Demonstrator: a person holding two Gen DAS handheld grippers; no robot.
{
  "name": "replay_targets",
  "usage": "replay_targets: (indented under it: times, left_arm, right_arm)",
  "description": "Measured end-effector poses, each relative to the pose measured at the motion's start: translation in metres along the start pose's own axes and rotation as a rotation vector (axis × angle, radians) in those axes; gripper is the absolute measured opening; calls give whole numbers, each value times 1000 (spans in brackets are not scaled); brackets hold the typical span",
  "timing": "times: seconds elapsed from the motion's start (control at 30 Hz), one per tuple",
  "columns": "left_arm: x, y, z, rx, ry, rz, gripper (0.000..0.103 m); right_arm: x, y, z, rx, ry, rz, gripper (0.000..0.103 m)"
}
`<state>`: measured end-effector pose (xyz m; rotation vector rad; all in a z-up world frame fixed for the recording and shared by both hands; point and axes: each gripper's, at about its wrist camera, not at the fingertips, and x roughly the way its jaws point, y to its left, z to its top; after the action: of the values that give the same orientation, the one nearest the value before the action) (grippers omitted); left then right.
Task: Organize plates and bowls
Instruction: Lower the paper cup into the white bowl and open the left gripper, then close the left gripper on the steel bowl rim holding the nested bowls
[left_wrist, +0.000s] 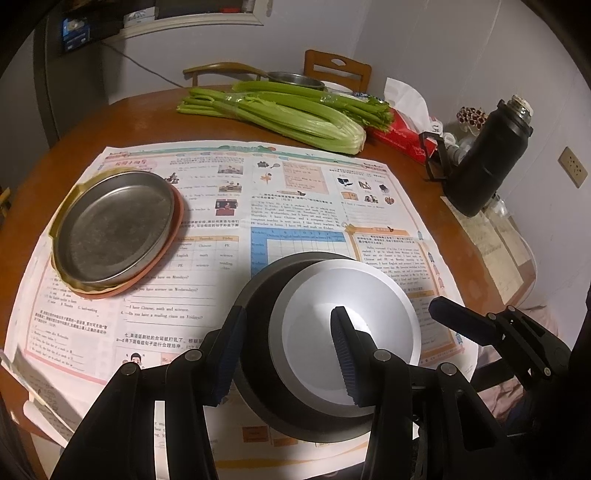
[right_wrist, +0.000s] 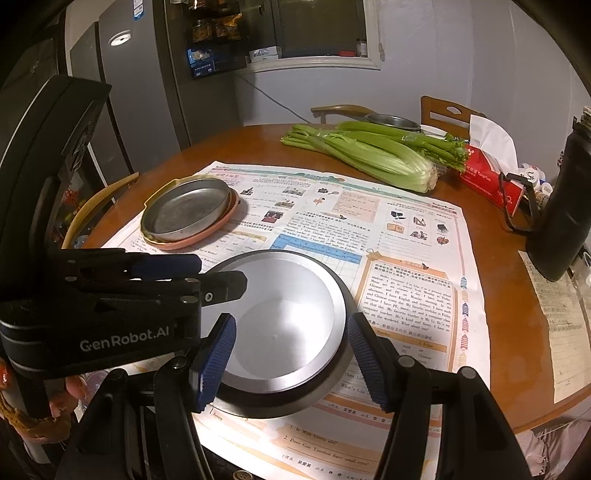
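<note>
On the round wooden bench (right_wrist: 258, 147) we see a spread newspaper sheet (right_wrist: 402, 236) carrying the task's things. Beyond it lie celery stalks (right_wrist: 369, 155), long axis running across the far side with the cut root end pointing right; beside them a red tissue box (right_wrist: 487, 181) and a black flask (right_wrist: 561, 221) at the right edge, a small metal pan (right_wrist: 393, 121) behind the celery, partly hidden. None of these crowd the near side.

The silver bowl (right_wrist: 280, 325) sits nested in a dark bowl (right_wrist: 332, 373), upright, mouth up, at the near middle of the sheet. Our left claw (left_wrist: 291, 354) is clamped on the bowls' wall, one blue pad (left_wrist: 347, 354) inside the silver bowl, the other outside the dark one. Our right claw (right_wrist: 291, 358) straddles both bowls from the near side, its pads seemingly against the dark rim, though we cannot tell whether they press.

At the sheet's far left a metal plate (right_wrist: 188, 210) rests flat on a yellow plate (right_wrist: 147, 203) and a pink plate (right_wrist: 218, 225), mostly covered. A hand's fingertips (right_wrist: 74, 387) show at the lower left, dim.
</note>
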<state>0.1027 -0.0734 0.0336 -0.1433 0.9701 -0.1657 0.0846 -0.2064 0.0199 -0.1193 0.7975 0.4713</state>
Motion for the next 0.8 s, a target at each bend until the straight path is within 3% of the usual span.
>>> replay_targets:
  times: [0.47, 0.8]
  left_arm:
    - [-21, 18, 2, -54, -52, 26, 51]
    - [-2, 30, -3, -106, 7, -22, 53]
  right_arm:
    - [-23, -17, 5, 67, -67, 1, 64]
    - [-11, -39, 1, 159, -15, 54, 64]
